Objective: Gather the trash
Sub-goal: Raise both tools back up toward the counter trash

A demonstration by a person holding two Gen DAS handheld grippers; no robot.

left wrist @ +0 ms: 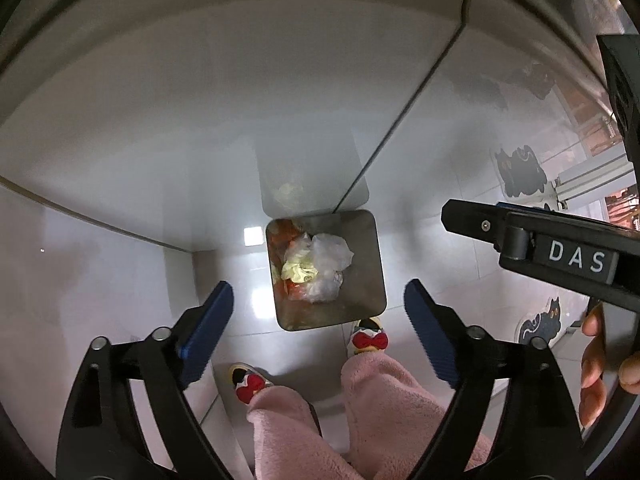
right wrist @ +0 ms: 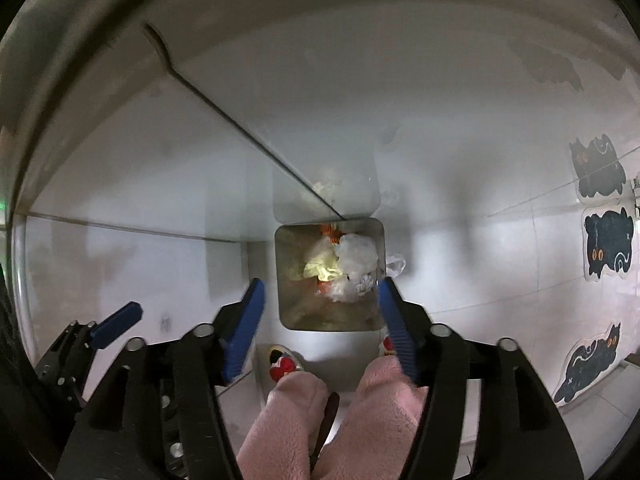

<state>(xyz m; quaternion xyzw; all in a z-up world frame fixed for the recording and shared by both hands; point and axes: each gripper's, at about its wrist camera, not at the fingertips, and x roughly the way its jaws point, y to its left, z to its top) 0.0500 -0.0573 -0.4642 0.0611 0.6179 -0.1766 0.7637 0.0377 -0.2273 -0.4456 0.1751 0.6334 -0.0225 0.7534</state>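
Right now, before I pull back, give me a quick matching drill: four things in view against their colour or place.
Things:
1. left gripper pads
2. trash bin
3. slippers
4. cat mats

Descriptions:
a. dark, on the floor to the right
b. blue
c. square and metallic, with crumpled trash inside
d. red bows

Pairs: 1-b, 2-c, 3-d, 4-a

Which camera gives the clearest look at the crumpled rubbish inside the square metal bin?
The left wrist view: the crumpled rubbish in the square metal bin sits sharp and unblocked between the open blue fingers. The right wrist view shows the same pile, but blurrier, glare-washed, with one blue finger overlapping the bin's edge.
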